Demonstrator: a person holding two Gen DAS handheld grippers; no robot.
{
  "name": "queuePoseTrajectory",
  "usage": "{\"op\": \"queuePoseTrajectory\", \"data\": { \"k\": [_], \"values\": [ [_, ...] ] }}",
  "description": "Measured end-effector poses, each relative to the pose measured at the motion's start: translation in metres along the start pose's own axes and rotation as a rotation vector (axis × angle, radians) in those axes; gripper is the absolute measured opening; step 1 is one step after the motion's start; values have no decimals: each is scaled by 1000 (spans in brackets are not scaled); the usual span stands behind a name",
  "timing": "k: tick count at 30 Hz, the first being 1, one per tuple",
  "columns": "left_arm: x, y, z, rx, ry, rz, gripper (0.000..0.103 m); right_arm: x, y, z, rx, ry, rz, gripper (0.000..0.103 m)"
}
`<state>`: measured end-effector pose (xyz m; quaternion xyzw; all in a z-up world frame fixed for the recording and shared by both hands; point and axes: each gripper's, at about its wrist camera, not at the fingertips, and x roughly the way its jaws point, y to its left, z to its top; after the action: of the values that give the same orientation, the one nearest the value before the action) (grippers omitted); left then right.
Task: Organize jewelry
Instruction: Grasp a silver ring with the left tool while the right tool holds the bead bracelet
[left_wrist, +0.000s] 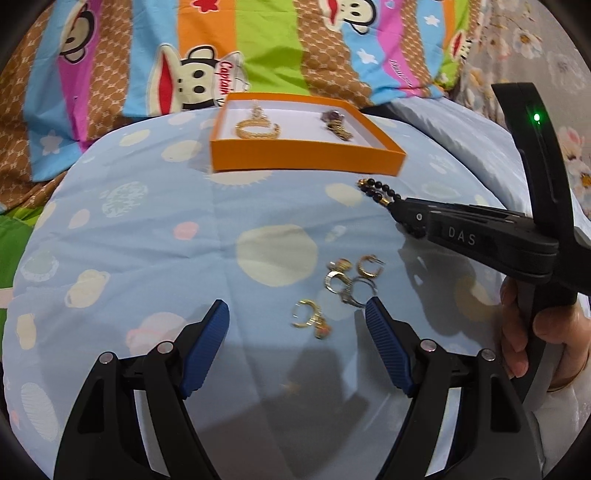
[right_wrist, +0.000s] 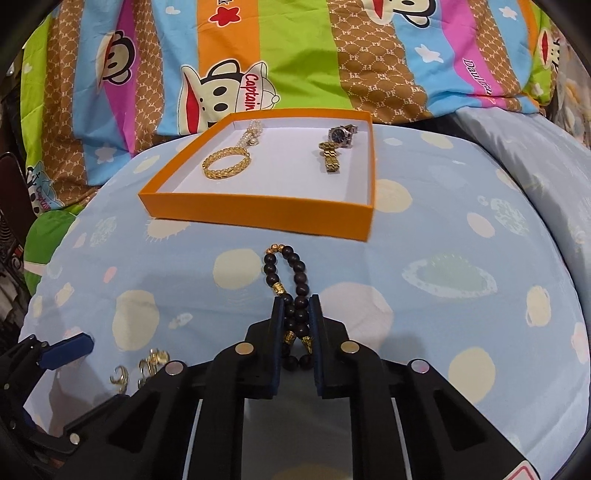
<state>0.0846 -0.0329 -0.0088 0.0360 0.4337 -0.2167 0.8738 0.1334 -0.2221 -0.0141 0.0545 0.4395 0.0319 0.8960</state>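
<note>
Right gripper (right_wrist: 295, 317) clenched on the bead bracelet (right_wrist: 286, 273), at 6 o'clock of the orange box (right_wrist: 258, 214). Left gripper (left_wrist: 297, 325) released above the rings (left_wrist: 347, 280). Lift clear before crossing the rim; release at 6 o'clock of the watches (right_wrist: 338, 146).

Bead bracelet (right_wrist: 286, 280) lies before the box (right_wrist: 258, 210), rings (left_wrist: 343, 284) to its left.

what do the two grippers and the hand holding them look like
Both the left gripper and right gripper are black plastic with silver round pivot pins and ribbed dark blue finger pads. The right one carries white "DAS" lettering and a lit green light. The right hand shows a thin bangle and pale sleeve edge.
</note>
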Motion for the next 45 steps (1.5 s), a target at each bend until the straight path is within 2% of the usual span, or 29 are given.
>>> {"op": "queuePoseTrajectory", "data": {
  "k": [3, 7, 21, 24, 29, 32, 36, 45],
  "values": [
    [1, -6, -1, 24, 3, 3, 72, -6, -3, -8, 11, 2, 8, 7],
    [2, -1, 0, 3, 2, 4, 60, -8, -2, -10, 9, -1, 4, 7],
    [1, -8, 3, 38, -14, -40, 56, -17, 1, -22, 12, 11, 36, 7],
    [1, -15, 6, 57, -28, -63, 44, -16, 0, -22, 24, 13, 45, 7],
    [5, -30, 10, 98, -30, -90, 38, -16, -2, -21, 36, 16, 51, 7],
    [14, -32, 10, 94, 7, -102, 32, -15, -2, -20, 41, 18, 54, 7],
    [15, -30, 11, 84, 10, -112, 23, -15, -2, -20, 42, 18, 54, 7],
    [12, -29, 10, 74, 2, -122, 23, -17, -4, -19, 51, 12, 57, 7]
  ]
}}
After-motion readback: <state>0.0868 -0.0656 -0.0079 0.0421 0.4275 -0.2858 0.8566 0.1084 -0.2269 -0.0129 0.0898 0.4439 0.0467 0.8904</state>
